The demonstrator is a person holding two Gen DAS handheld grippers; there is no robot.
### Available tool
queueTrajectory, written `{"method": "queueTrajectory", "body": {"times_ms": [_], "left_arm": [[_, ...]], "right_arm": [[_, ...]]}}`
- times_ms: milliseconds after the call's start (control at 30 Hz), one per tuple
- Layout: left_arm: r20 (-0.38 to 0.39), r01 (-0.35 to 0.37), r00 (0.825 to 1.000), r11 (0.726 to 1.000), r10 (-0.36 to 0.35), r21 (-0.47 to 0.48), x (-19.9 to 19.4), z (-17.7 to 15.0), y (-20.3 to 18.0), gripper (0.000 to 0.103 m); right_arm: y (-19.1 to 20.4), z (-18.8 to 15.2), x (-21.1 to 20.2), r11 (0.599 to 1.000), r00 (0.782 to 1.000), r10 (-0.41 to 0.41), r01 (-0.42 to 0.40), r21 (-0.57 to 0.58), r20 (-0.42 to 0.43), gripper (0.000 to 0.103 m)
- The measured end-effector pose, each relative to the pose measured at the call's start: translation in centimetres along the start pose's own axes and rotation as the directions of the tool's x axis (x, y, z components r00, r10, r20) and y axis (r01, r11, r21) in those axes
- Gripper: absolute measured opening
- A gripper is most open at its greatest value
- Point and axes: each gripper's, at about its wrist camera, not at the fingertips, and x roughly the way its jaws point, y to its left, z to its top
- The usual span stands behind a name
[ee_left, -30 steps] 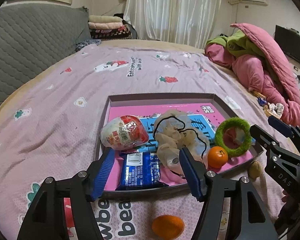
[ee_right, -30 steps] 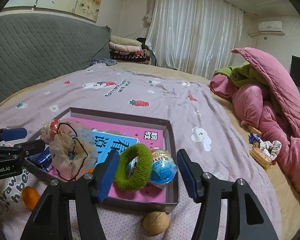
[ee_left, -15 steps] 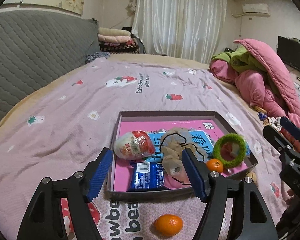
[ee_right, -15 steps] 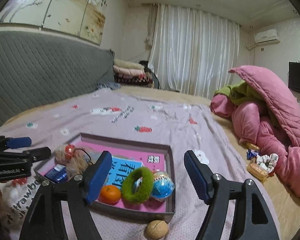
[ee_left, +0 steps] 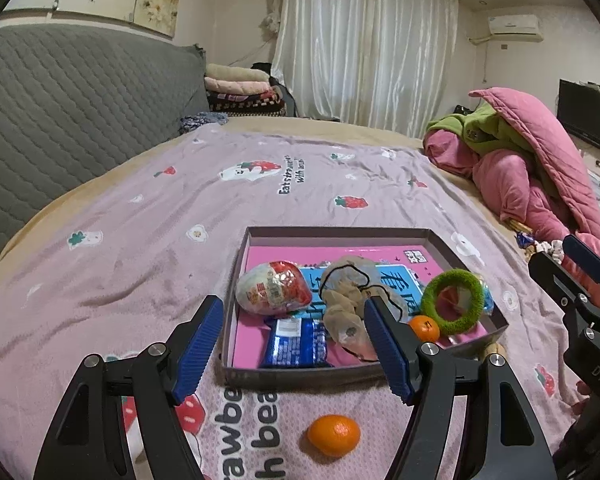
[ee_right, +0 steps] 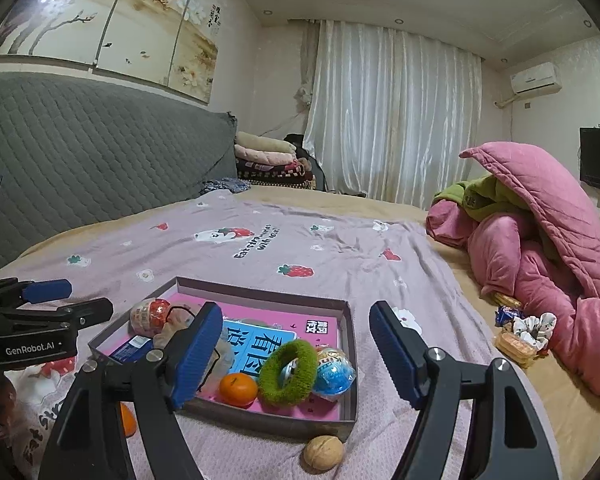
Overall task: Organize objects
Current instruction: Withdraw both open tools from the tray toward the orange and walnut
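Observation:
A shallow grey tray (ee_left: 300,376) (ee_right: 268,420) with a pink floor lies on the lilac bedspread. It holds a red-and-white foil egg (ee_left: 274,288), a blue snack packet (ee_left: 298,342), a beige scrunchie (ee_left: 344,300), a green fuzzy ring (ee_right: 287,372), a small orange (ee_right: 238,389) and a blue foil ball (ee_right: 334,370). A second orange (ee_left: 334,435) and a walnut (ee_right: 323,452) lie on the cover just outside the tray's near edge. My left gripper (ee_left: 293,304) hangs open before the tray, empty. My right gripper (ee_right: 296,308) hovers above the tray's right end, its jaws opening with nothing between them.
A heap of pink and green quilts (ee_right: 540,240) fills the bed's right side, with wrapped snacks (ee_right: 516,344) beside it. A grey padded headboard (ee_left: 60,120) runs along the left. Folded blankets (ee_right: 268,160) are stacked at the far end by the curtain.
Both grippers have pulled back and risen from the tray, so it looks smaller and farther. The right jaws have spread wider. Nothing in the tray has shifted.

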Motion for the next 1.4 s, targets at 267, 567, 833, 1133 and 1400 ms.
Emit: {"method": "queueTrajectory", "body": {"times_ms": [267,567,833,1133,1400], "left_arm": [[-0.034,0.022,0.999,0.999,-0.021,0.032,-0.4,-1.4,-1.3,0.074],[-0.054,0.044,0.998,0.997,-0.041,0.061,-0.7,-2.7,-2.6,0.076],[-0.083,0.040,0.996,0.997,-0.034,0.070,-0.4,-3.2,-2.7,0.076],[-0.138,0.044,0.990,0.995,-0.031,0.092,0.3,-4.1,-2.6,0.076],[-0.196,0.066,0.979,0.993,-0.046,0.096,0.8,-5.5,-2.4,0.076]], "right_arm": [[-1.1,-0.7,-0.4,1.000,1.000,-0.011,0.011,0.001,-0.023,0.085],[-2.3,-1.6,-0.3,0.999,0.996,-0.016,0.020,0.046,-0.083,0.086],[-2.4,-2.6,-0.3,0.999,0.991,-0.013,0.019,0.042,-0.133,0.086],[-1.8,-4.0,0.1,1.000,0.981,-0.004,0.004,0.000,-0.193,0.086],[-2.1,-5.1,0.7,1.000,0.970,0.013,-0.010,0.011,-0.245,0.086]]}}
